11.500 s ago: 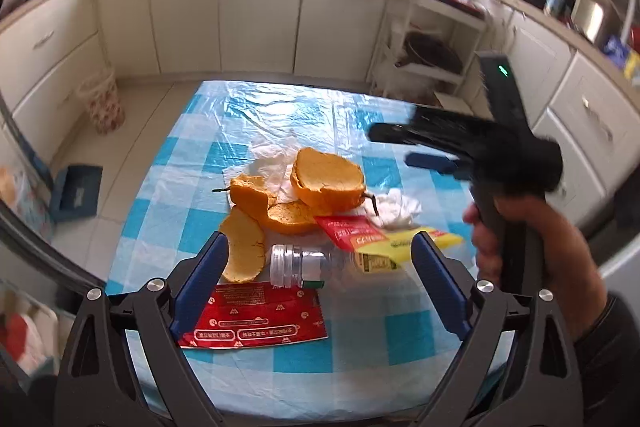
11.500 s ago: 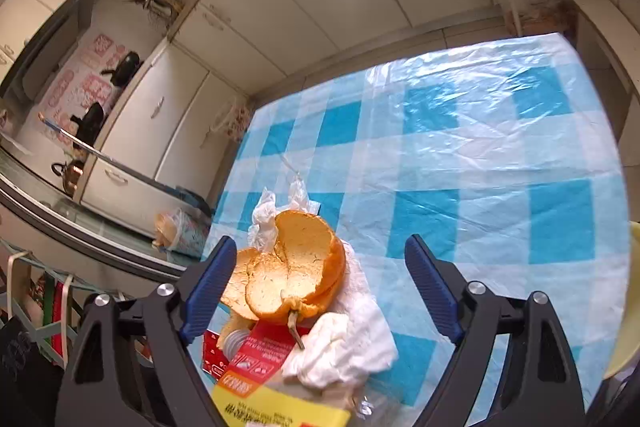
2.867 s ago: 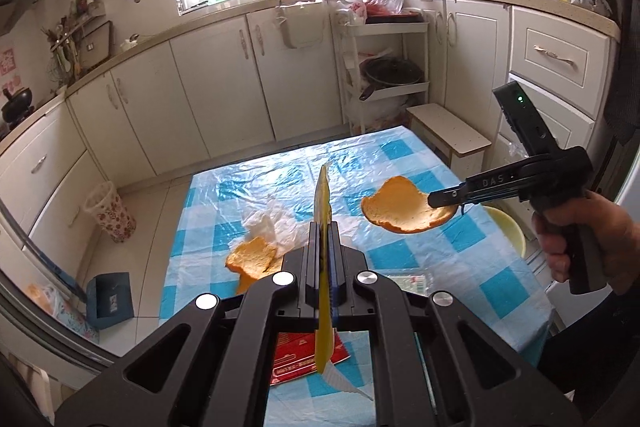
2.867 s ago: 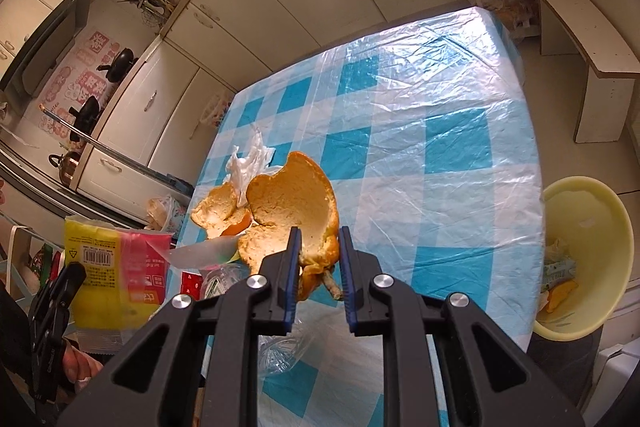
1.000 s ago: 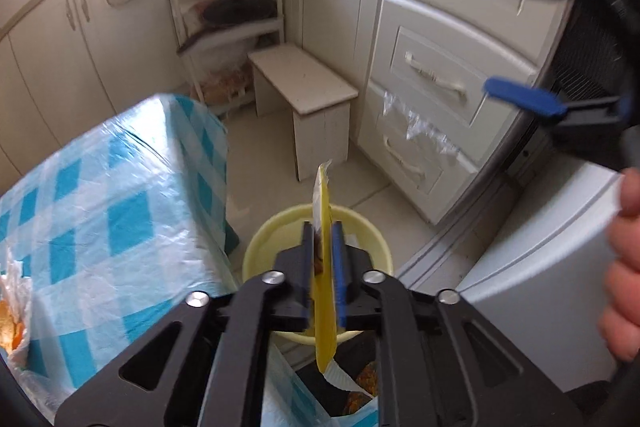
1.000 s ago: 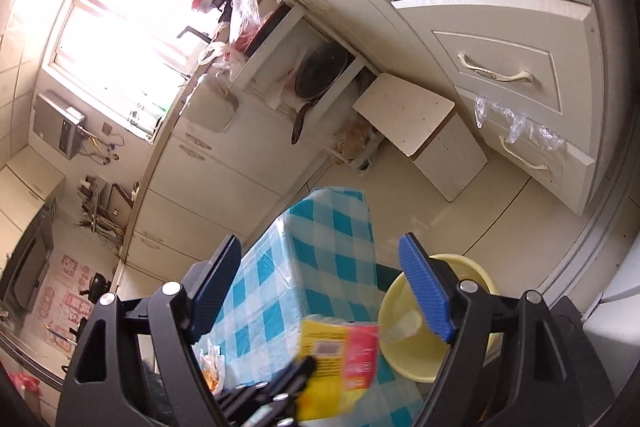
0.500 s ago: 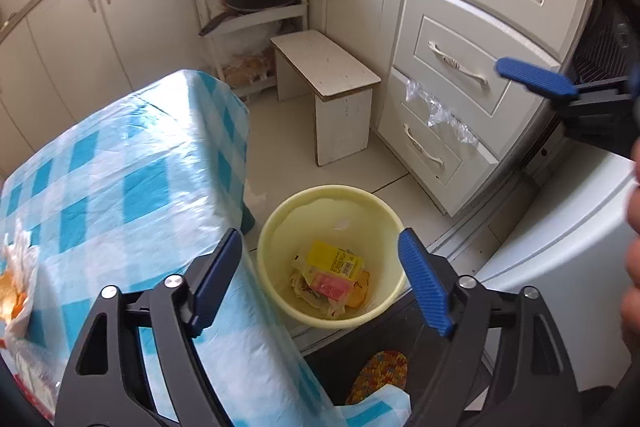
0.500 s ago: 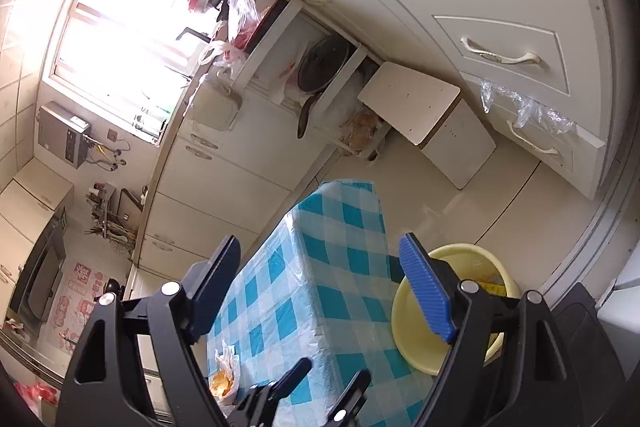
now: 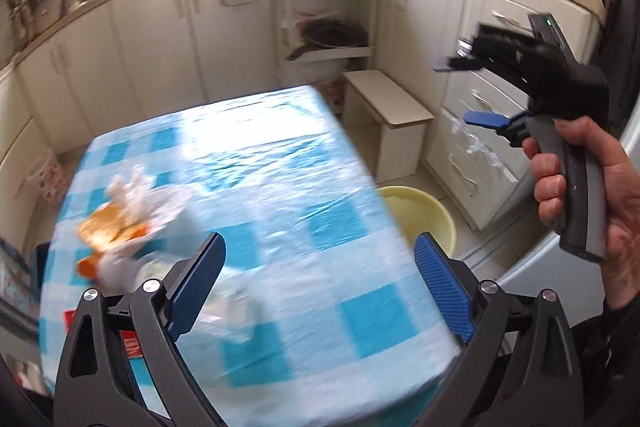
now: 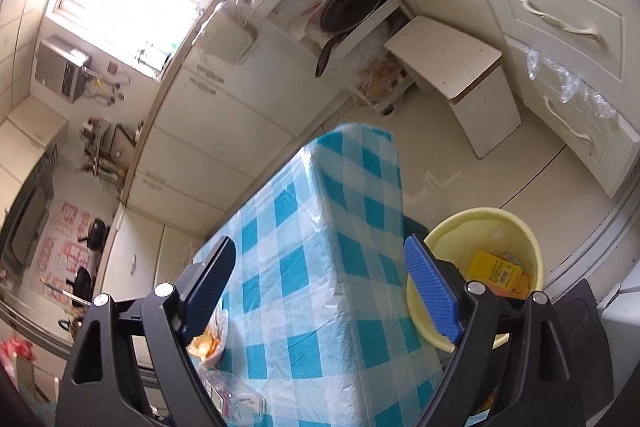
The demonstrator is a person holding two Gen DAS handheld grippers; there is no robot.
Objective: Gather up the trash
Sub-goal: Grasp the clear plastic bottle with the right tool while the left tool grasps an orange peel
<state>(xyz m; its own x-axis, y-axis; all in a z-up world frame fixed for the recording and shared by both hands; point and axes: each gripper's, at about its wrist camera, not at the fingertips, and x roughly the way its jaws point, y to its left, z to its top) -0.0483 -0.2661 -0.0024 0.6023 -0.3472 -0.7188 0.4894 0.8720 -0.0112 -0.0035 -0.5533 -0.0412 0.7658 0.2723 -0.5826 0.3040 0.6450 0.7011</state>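
We face a checked tablecloth (image 9: 280, 187) in a cream kitchen. Only the left view shows orange peel (image 9: 108, 227) at nine o'clock; only the right view looks into the yellow bin (image 10: 448, 227), at three o'clock, holding a yellow packet (image 10: 496, 273). Left gripper (image 9: 320, 279) and right gripper (image 10: 320, 283) are both opening, nothing between them.

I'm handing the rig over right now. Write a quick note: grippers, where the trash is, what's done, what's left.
Left gripper: jaws opening, nothing between them.
Right gripper: jaws opening, nothing between them.
Yellow bin stands on the floor beside the table; a yellow packet already lies in it.
Left on the table: orange peel with white tissue, and wrappers at the near edge, too blurred to name.
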